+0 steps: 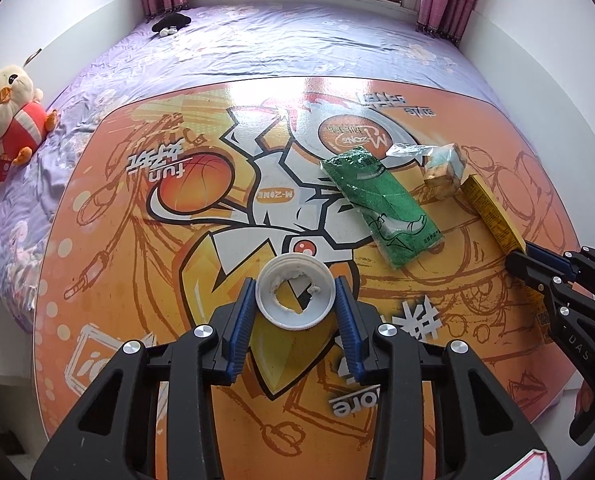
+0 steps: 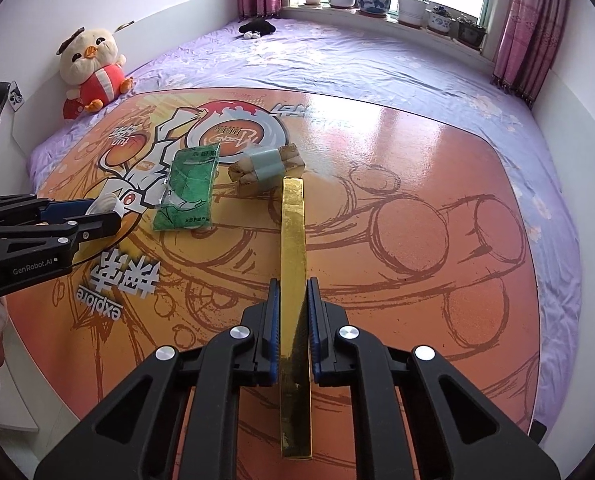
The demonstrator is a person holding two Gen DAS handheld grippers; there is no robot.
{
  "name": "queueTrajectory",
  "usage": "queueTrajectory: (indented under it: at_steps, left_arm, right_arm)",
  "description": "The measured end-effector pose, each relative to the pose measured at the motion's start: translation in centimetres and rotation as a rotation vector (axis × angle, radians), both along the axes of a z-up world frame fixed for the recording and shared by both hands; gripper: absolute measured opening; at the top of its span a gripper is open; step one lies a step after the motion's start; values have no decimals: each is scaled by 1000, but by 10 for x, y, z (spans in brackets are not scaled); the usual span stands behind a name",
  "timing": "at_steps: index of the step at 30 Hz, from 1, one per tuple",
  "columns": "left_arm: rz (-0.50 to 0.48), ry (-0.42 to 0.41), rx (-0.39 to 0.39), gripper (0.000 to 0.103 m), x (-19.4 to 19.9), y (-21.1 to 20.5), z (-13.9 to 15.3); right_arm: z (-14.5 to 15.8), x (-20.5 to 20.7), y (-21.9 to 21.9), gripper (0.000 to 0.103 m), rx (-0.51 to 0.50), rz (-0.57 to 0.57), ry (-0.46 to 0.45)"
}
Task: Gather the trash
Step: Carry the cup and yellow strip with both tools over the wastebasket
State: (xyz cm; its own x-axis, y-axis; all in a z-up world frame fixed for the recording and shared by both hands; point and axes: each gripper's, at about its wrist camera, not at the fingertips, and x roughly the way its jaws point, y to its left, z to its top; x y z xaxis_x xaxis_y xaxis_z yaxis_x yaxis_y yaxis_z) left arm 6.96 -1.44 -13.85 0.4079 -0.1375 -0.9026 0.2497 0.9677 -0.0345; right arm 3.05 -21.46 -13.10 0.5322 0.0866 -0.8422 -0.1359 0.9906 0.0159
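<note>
A white plastic ring lid [image 1: 295, 295], its centre torn out in a ragged hole, sits pinched between my left gripper's [image 1: 295, 300] blue pads over the orange printed board [image 1: 137, 320]. A long, flat gold-yellow box [image 2: 293, 280] stands on its narrow edge, clamped in my right gripper [image 2: 293, 312] and pointing away across the board. Beyond them, a green printed plastic packet [image 1: 381, 208] lies flat, slanted across the board's cartoon figure. Just beside it rests a clear-wrapped bundle [image 2: 267, 168] of tan blocks with a pale green band.
</note>
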Motion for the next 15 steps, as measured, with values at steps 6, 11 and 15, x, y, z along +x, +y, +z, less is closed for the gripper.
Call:
queueTrajectory:
  at_steps: [6,11,15]
  left_arm:
    - [13,2,-9,39,-14,5,4]
    - [24,-10,-19,39,-29,15,15]
    - [46,-19,-26,39,-42,29,23]
  right_arm:
    - [4,-12,-1,13,-2,-2,5]
    - [10,-24,6,13,-9,32,-2]
    - [18,-34,17,13,-9,70,-13]
